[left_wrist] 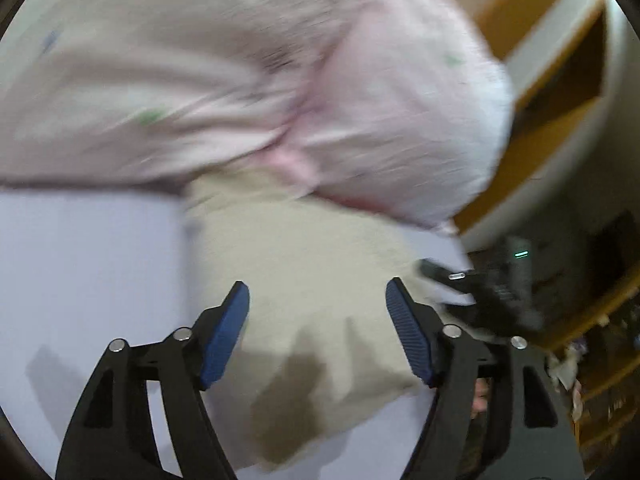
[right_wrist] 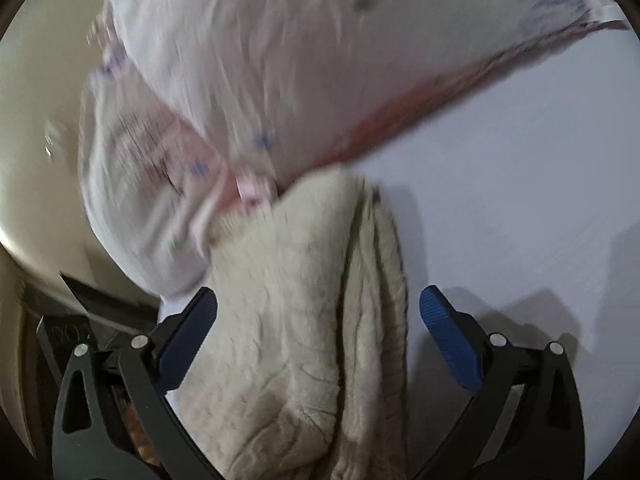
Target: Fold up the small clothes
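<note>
A folded beige knit garment [left_wrist: 304, 280] lies on the white table [left_wrist: 88, 264], also in the right wrist view [right_wrist: 304, 320]. A pale pink patterned garment [left_wrist: 248, 80] lies crumpled beyond it and overlaps its far end; it also shows in the right wrist view [right_wrist: 248, 80]. My left gripper [left_wrist: 318, 300] is open, its blue pads either side of the beige garment's near part, holding nothing. My right gripper [right_wrist: 318, 308] is open above the beige garment, its blue pads apart. The right gripper [left_wrist: 480, 292] shows blurred at the right of the left wrist view. Both views are motion-blurred.
The white table [right_wrist: 520, 184] extends to the right in the right wrist view. Its right edge [left_wrist: 460, 240] lies close in the left wrist view, with wooden furniture [left_wrist: 560, 92] and shelves [left_wrist: 600, 360] beyond. A cream curved surface [right_wrist: 36, 140] is at the left.
</note>
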### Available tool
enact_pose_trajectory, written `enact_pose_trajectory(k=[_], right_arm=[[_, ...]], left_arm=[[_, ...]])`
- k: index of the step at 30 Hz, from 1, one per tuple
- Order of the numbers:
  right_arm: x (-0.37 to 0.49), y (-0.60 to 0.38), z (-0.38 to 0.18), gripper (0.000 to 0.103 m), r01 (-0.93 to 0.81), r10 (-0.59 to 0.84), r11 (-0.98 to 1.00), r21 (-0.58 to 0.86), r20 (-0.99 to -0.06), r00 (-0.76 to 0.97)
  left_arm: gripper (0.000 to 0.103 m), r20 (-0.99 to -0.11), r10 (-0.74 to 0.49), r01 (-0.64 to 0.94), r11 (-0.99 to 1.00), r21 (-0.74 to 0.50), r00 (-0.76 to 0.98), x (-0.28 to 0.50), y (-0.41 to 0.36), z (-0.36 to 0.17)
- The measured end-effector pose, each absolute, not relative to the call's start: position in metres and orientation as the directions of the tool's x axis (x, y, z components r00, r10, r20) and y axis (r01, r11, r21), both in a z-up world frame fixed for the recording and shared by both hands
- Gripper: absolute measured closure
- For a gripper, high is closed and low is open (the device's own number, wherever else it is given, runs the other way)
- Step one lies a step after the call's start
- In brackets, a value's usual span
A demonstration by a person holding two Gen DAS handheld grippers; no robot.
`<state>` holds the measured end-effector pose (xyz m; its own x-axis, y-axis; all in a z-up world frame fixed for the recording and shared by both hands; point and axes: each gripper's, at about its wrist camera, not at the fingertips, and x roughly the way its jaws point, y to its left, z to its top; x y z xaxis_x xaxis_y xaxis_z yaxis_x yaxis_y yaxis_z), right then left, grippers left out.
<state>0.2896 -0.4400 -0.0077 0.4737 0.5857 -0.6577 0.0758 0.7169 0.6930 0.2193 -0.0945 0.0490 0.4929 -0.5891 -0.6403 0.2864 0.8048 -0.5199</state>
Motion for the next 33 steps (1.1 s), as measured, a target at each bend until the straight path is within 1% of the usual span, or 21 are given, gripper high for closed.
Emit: enact_pose_trajectory(k=[4,7,8,9,10,11,12,13,14,16,17,19,21,22,23,25,27,30,31,32,33], right_arm=[[0.284,-0.432,-0.008,0.002,0.051,0.553,0.756,0.653,-0.678,0.485],[0.281,-0.425,-0.01,0.018,0.023,0.548,0.771,0.637,-0.681,0.487],[0.281,-0.422,-0.01,0.033,0.019,0.551,0.771,0.637,-0.682,0.481],[0.283,-0.419,-0.011,0.042,0.009,0.584,0.746,0.666,-0.66,0.474],[0.282,-0.42,-0.014,0.055,0.008,0.615,0.716,0.698,-0.636,0.466],[0.28,-0.42,-0.014,0.057,0.004,0.623,0.705,0.71,-0.621,0.475],[0.279,-0.417,-0.012,0.059,-0.005,0.63,0.697,0.717,-0.61,0.481],[0.276,-0.413,-0.008,0.06,-0.034,0.652,0.678,0.734,-0.58,0.489],[0.272,-0.408,-0.004,0.061,-0.062,0.674,0.659,0.749,-0.552,0.49],[0.265,-0.394,0.003,0.062,-0.13,0.736,0.605,0.786,-0.489,0.469],[0.26,-0.38,0.004,0.063,-0.171,0.763,0.589,0.79,-0.473,0.441],[0.257,-0.352,0.005,0.063,-0.221,0.755,0.629,0.745,-0.517,0.404],[0.257,-0.324,0.002,0.051,-0.236,0.677,0.73,0.641,-0.632,0.377],[0.256,-0.322,0.003,0.047,-0.213,0.629,0.771,0.6,-0.67,0.394],[0.251,-0.326,0.006,0.044,-0.195,0.61,0.784,0.59,-0.671,0.422],[0.234,-0.342,0.02,0.042,-0.186,0.619,0.761,0.621,-0.611,0.494],[0.213,-0.352,0.034,0.04,-0.215,0.643,0.73,0.649,-0.545,0.538],[0.206,-0.331,0.038,0.043,-0.258,0.649,0.744,0.616,-0.574,0.499],[0.205,-0.329,0.035,0.048,-0.27,0.638,0.761,0.59,-0.603,0.48],[0.208,-0.317,0.03,0.081,-0.276,0.591,0.804,0.526,-0.655,0.471],[0.21,-0.31,0.026,0.091,-0.275,0.534,0.845,0.458,-0.695,0.481]], left_arm=[[0.029,-0.724,-0.55,0.222,0.834,-0.506,0.417,0.223,-0.097,0.017],[0.027,-0.734,-0.544,0.224,0.838,-0.497,0.406,0.217,-0.112,0.006],[0.027,-0.729,-0.555,0.228,0.831,-0.508,0.401,0.218,-0.113,0.004],[0.027,-0.723,-0.566,0.225,0.824,-0.521,0.397,0.222,-0.117,0.003],[0.029,-0.718,-0.574,0.222,0.818,-0.531,0.394,0.222,-0.12,-0.001],[0.038,-0.71,-0.581,0.228,0.812,-0.537,0.398,0.222,-0.12,-0.003],[0.042,-0.704,-0.588,0.245,0.808,-0.536,0.397,0.22,-0.116,-0.003],[0.054,-0.697,-0.602,0.264,0.798,-0.542,0.389,0.215,-0.106,-0.002],[0.061,-0.689,-0.615,0.275,0.788,-0.55,0.383,0.218,-0.099,0.003],[0.062,-0.663,-0.643,0.331,0.766,-0.551,0.384,0.209,-0.077,0.018],[0.062,-0.659,-0.633,0.358,0.774,-0.522,0.407,0.2,-0.066,0.027],[0.062,-0.656,-0.586,0.391,0.809,-0.439,0.475,0.183,-0.042,0.039],[0.059,-0.691,-0.505,0.373,0.86,-0.349,0.517,0.179,-0.026,0.038],[0.057,-0.713,-0.458,0.343,0.885,-0.313,0.531,0.177,-0.016,0.035],[0.057,-0.716,-0.446,0.325,0.893,-0.312,0.536,0.172,-0.009,0.032],[0.057,-0.693,-0.427,0.296,0.904,-0.309,0.581,0.16,0.0,0.037],[0.056,-0.639,-0.429,0.325,0.903,-0.282,0.638,0.14,-0.004,0.05],[0.047,-0.588,-0.503,0.411,0.862,-0.295,0.633,0.122,-0.022,0.06],[0.047,-0.587,-0.519,0.437,0.852,-0.289,0.621,0.119,-0.03,0.06],[0.047,-0.6,-0.532,0.472,0.838,-0.273,0.598,0.116,-0.043,0.057],[0.047,-0.62,-0.527,0.493,0.834,-0.247,0.581,0.116,-0.054,0.052]])
